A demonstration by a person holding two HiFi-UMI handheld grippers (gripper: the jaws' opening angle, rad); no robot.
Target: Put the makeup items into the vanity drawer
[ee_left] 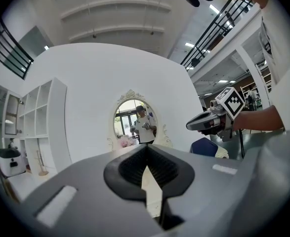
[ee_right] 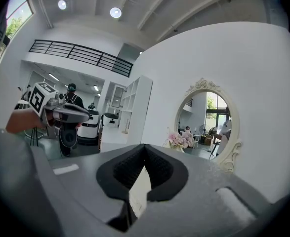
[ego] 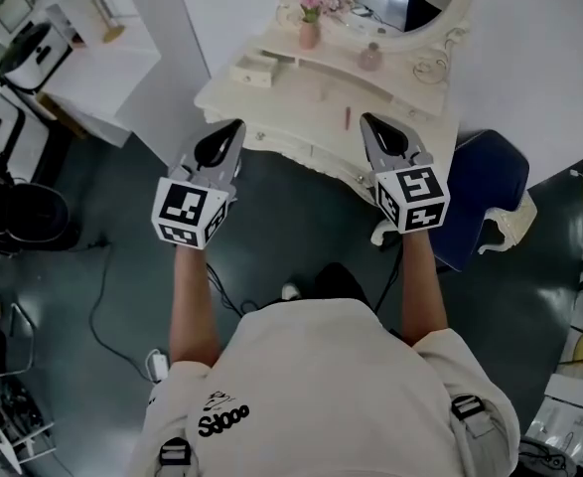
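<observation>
A cream vanity table (ego: pixel 301 97) with an oval mirror (ego: pixel 415 3) stands ahead of me. On its top lie a slim pink stick (ego: pixel 348 117) and a pink bottle (ego: pixel 370 58). A pink vase of flowers (ego: pixel 310 30) and a small cream box (ego: pixel 254 69) stand further left. My left gripper (ego: pixel 235 127) hovers before the table's left front, shut and empty. My right gripper (ego: pixel 367 120) is level with it near the pink stick, also shut on nothing. In the left gripper view the jaws (ee_left: pixel 145 164) meet; in the right gripper view the jaws (ee_right: pixel 143 157) meet too.
A blue padded chair (ego: pixel 490 182) stands right of the vanity, close to my right arm. A white shelf unit (ego: pixel 92 48) is at the far left, dark equipment (ego: pixel 13 217) below it. Cables (ego: pixel 102 306) trail over the dark floor.
</observation>
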